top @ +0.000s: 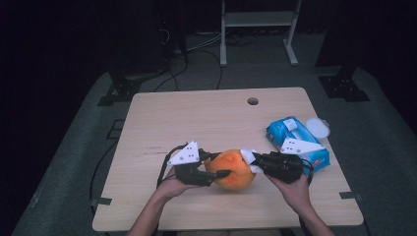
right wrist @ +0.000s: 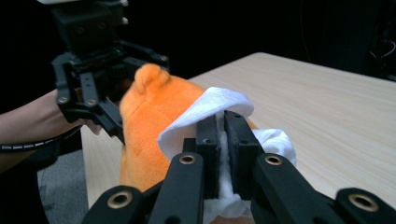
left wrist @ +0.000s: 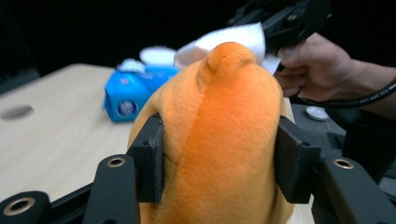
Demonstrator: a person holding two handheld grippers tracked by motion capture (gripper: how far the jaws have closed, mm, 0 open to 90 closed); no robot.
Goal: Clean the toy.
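Observation:
An orange plush toy (top: 232, 169) sits near the table's front edge, between both hands. My left gripper (top: 215, 166) is shut on the orange plush toy (left wrist: 219, 140), its jaws pressing into both flanks. My right gripper (top: 252, 162) is shut on a white wipe (right wrist: 219, 109), which is folded over its jaws and rests against the plush toy (right wrist: 154, 121). In the left gripper view the white wipe (left wrist: 233, 39) shows behind the toy's top, with the right gripper (left wrist: 275, 39) holding it.
A blue pack of wipes (top: 297, 142) lies at the right of the wooden table (top: 196, 118), its round white lid (top: 318, 128) open. A cable hole (top: 253, 101) sits near the far edge. A white shelf frame (top: 258, 22) stands on the floor beyond.

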